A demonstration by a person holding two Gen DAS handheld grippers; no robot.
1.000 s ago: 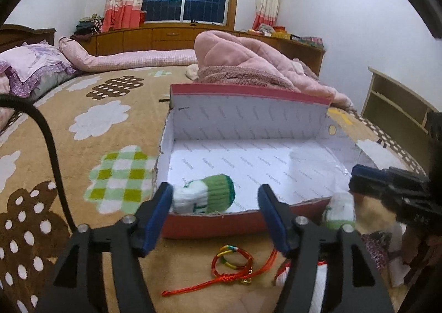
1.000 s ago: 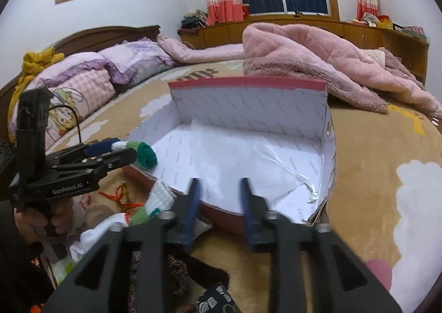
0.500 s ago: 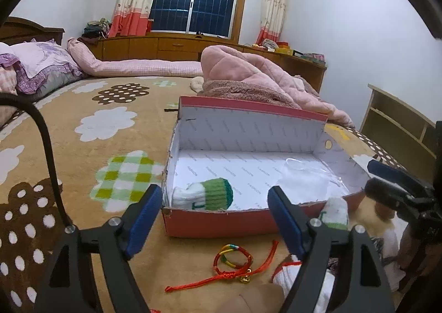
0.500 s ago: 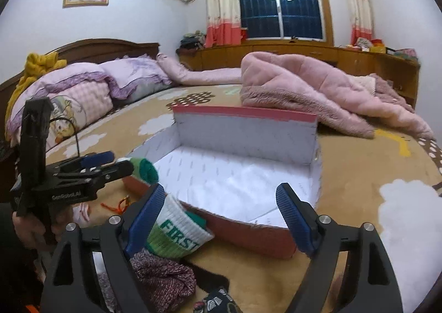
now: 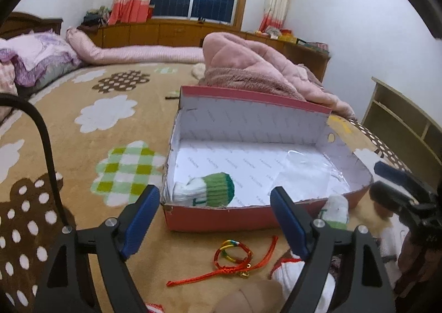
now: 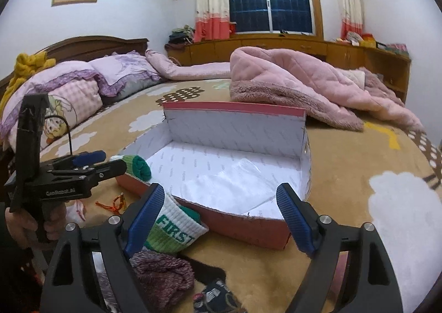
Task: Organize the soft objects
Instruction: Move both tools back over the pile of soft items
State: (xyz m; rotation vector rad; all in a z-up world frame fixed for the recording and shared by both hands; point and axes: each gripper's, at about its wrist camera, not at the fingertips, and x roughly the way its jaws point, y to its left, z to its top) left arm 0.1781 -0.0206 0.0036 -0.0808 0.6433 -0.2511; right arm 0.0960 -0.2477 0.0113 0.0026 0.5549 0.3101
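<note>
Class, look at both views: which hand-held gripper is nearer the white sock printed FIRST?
Right hand-held gripper: the FIRST sock lies against its left finger. The left hand-held gripper is farther off, facing the box.

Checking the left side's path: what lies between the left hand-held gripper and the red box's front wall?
In the left wrist view, a red cord bracelet lies on the blanket there.

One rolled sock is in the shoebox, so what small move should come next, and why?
Probably lower the open right gripper onto the FIRST sock, lying outside the shoebox against its front wall. The left gripper is open too, but farther from that sock.
</note>
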